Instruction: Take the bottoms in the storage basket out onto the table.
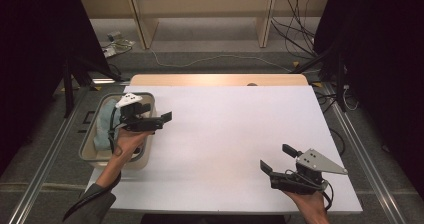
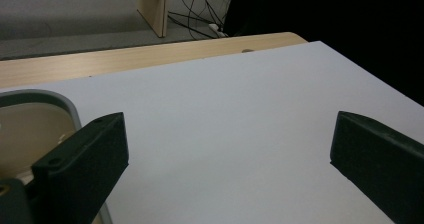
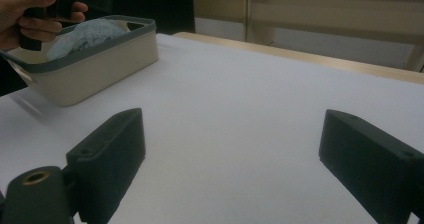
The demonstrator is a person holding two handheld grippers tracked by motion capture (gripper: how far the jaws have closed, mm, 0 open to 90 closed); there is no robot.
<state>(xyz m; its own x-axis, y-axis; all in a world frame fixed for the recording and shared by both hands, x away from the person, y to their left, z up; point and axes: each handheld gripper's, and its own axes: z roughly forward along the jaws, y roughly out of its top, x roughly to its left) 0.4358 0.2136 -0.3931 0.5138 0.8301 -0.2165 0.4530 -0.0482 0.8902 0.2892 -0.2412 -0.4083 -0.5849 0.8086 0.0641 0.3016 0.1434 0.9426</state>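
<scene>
at the left edge of the tabletop [image 1: 225,134] sits a beige bin [image 1: 95,154] with a grey rim, its long axis running front to back, and a pale blue cloth [image 1: 103,126] bundled inside it. the left gripper [image 1: 159,120] hangs over the bin's right rim, jaws spread wide and holding nothing, pointing out across the bare white surface, so the cloth lies just behind and below it to the left. far over at the front right corner, the right gripper [image 1: 277,158] is also wide open and empty, well apart from the bin. the left hand [image 1: 129,141] is plainly the nearer one.
</scene>
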